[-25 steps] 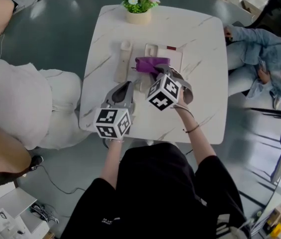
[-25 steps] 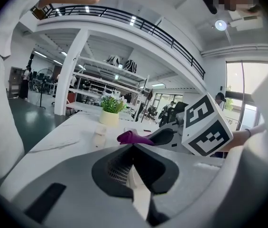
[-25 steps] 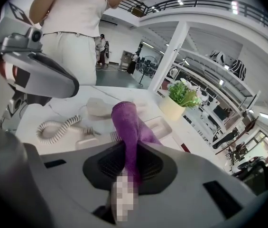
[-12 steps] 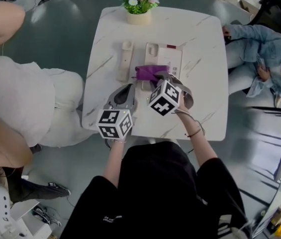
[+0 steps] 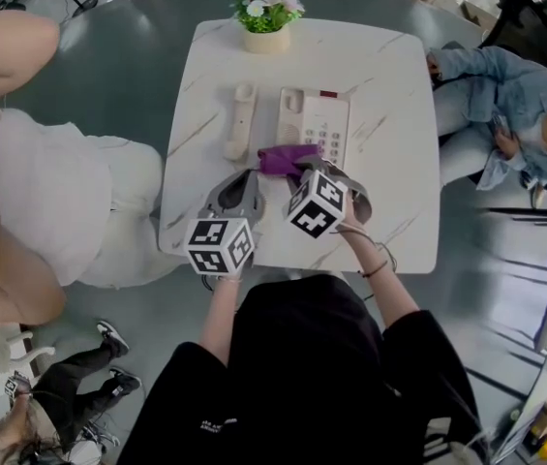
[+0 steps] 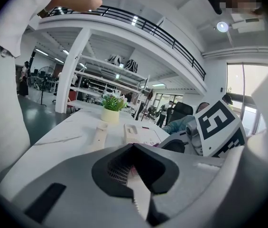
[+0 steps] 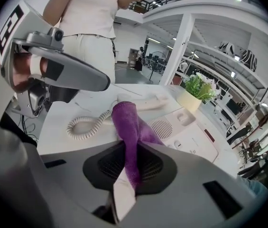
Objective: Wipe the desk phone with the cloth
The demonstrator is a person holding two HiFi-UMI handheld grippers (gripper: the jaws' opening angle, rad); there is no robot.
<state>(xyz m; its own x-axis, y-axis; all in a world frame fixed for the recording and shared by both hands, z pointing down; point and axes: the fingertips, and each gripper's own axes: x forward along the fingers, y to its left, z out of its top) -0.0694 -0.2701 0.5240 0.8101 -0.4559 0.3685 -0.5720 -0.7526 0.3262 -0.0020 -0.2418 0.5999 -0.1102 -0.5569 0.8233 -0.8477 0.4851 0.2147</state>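
Observation:
A cream desk phone sits on the white marble table. Its handset lies off the cradle to the left, joined by a coiled cord. My right gripper is shut on a purple cloth at the phone's near-left corner. In the right gripper view the cloth stands pinched between the jaws, draped against the phone. My left gripper hovers just left of the right one, over bare table near the handset's end. Its jaws are together with nothing in them.
A potted plant stands at the table's far edge. A person in white sits close to the table's left side. Another person in denim sits at the right. The right gripper's marker cube is close beside my left gripper.
The right gripper has drawn the cloth from the middle of the phone toward its near-left corner. The left gripper has barely moved.

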